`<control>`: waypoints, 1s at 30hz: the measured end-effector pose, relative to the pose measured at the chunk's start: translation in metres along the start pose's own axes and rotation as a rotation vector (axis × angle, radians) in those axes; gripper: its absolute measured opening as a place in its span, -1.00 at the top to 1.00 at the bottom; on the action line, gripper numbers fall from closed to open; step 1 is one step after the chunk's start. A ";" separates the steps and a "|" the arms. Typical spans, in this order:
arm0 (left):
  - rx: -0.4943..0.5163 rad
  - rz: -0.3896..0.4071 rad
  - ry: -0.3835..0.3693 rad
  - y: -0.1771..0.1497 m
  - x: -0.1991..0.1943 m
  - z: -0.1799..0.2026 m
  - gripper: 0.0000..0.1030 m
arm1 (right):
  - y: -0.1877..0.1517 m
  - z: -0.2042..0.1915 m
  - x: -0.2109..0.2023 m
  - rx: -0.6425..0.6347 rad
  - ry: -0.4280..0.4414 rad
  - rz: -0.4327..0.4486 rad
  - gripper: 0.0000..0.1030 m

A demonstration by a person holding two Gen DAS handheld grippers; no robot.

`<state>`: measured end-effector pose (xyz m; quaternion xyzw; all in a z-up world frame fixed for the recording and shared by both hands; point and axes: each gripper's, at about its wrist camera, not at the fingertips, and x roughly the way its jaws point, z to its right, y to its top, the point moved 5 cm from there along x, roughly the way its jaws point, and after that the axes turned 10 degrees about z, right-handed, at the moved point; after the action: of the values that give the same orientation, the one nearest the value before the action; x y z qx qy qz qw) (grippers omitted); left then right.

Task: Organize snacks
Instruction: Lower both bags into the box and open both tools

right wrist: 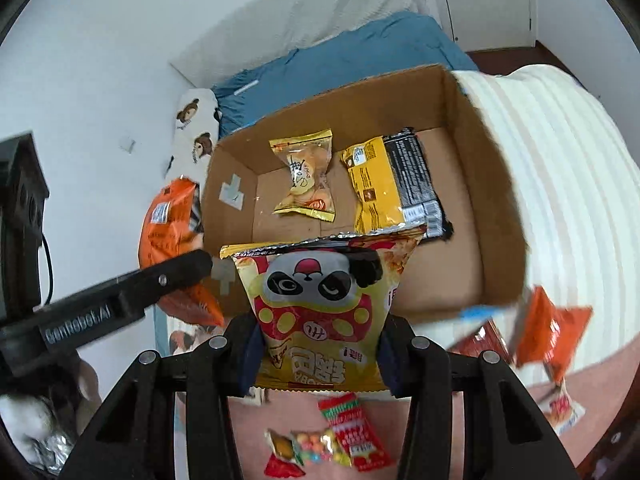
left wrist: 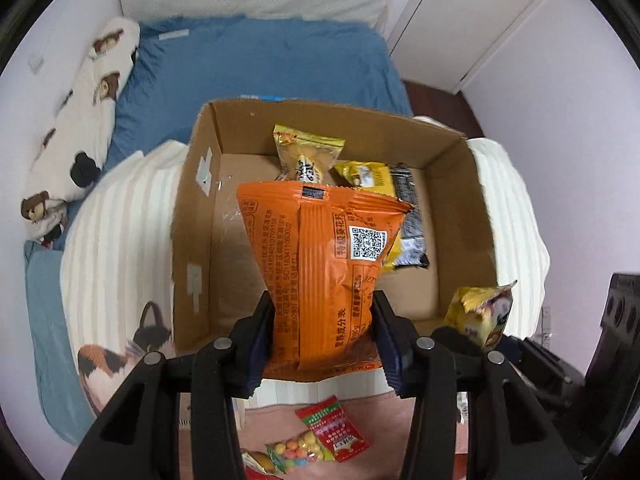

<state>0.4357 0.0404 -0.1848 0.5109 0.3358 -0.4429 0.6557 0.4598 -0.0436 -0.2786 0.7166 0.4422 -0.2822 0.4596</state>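
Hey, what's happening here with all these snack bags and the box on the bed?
A person is sorting snacks with a hand-held gripper in each hand. The left hand-held gripper is shut on an orange foil snack bag, the right hand-held gripper on a yellow panda-print snack bag. Both hang over an open brown cardboard box that already holds a few packets. More small packets lie on the pink blanket in front of it.

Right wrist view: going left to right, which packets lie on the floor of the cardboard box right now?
Clear bun packet with yellow ends → yellow packet → black packet, which the yellow packet partly covers.
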 end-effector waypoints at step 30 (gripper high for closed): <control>-0.114 -0.352 0.010 -0.010 0.129 -0.044 -0.74 | 0.016 0.036 0.151 -0.099 -0.190 -0.314 -0.88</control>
<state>0.4766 0.0514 -0.3150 0.4086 0.4479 -0.5284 0.5943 0.5420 -0.0228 -0.4100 0.5855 0.5167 -0.3949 0.4840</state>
